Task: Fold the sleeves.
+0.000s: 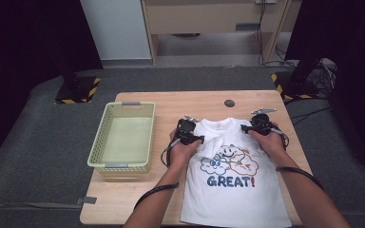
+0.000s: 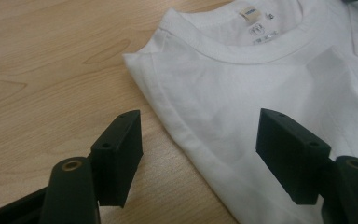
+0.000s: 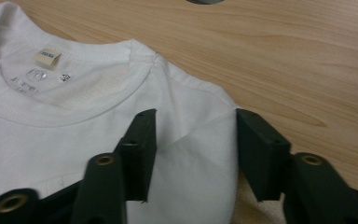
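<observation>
Lying flat, print up, on the wooden surface (image 1: 138, 199): white T-shirt (image 1: 233, 190), collar at 12 o'clock. Straddling the shoulders for folding, left gripper (image 2: 199, 149) released, right gripper (image 3: 193, 149) not yet clenched.

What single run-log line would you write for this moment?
scene: white T-shirt flat on table | left gripper: jaws open over shoulder | right gripper: jaws straddle other shoulder fold | basket: left of shirt
</observation>
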`<state>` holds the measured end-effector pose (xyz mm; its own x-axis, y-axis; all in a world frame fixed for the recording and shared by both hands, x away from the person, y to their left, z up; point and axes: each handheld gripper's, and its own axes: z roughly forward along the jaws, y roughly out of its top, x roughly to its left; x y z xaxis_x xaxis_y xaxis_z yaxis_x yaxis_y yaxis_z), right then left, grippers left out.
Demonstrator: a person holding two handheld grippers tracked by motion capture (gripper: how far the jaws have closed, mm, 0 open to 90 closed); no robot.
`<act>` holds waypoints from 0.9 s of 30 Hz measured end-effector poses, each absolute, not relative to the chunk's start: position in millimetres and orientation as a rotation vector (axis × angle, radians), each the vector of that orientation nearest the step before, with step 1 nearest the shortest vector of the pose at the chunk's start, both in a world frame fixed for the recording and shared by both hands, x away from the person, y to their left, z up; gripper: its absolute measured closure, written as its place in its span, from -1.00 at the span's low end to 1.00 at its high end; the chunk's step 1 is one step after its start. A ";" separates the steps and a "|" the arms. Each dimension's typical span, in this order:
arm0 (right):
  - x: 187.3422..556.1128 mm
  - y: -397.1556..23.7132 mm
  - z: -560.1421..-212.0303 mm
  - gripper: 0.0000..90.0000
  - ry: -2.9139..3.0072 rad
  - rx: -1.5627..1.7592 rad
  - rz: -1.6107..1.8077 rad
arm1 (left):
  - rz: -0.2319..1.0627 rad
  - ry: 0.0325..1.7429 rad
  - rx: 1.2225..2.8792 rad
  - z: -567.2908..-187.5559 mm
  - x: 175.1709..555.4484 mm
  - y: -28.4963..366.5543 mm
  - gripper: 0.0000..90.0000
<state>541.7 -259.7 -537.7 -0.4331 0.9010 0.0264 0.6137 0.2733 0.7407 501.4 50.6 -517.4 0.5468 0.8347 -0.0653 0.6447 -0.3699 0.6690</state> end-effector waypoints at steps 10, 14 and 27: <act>540.9 -258.9 -535.4 0.61 2.182 1.375 0.983 | 0.396 1.204 2.129 -524.1 509.5 44.9 -0.31; 540.5 -258.0 -535.0 0.62 2.184 1.376 0.975 | 0.402 1.235 2.106 -526.8 516.4 45.9 -0.30; 539.2 -255.1 -533.1 0.77 2.210 1.378 0.964 | 0.405 1.197 2.129 -526.9 534.8 37.5 0.05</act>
